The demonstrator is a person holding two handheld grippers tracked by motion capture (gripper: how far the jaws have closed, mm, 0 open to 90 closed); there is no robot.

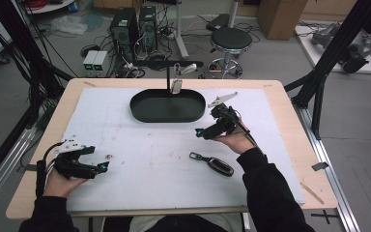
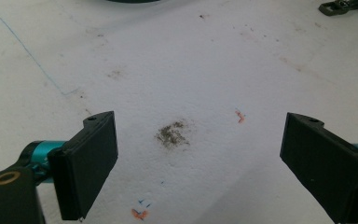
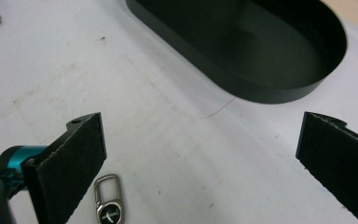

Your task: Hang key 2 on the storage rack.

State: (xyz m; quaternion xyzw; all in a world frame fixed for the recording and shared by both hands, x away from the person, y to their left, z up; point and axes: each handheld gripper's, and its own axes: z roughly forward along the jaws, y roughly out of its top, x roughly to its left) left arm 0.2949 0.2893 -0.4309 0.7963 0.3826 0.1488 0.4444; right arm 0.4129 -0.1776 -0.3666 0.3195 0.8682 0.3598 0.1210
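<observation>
Landmark: black oval tray (image 1: 145,112), one, far centre of the tabletop (image 1: 280,96).
Key fob: one (image 1: 213,163), lying flat on the near side of the tray, toward my right; in the right gripper view only its clip end (image 3: 108,201) shows, rest cut off.
Right tool: (image 1: 202,132) between tray and fob, jaws wide, holding nothing.
Left tool: (image 1: 104,166) well apart from the tray, near-left; jaws wide, holding nothing.
Hard to make out: small pale thing (image 1: 109,156) just beside my left tool; can't tell what.
Hanging piece: one (image 1: 175,86) on the stand over the tray, blurred.
</observation>
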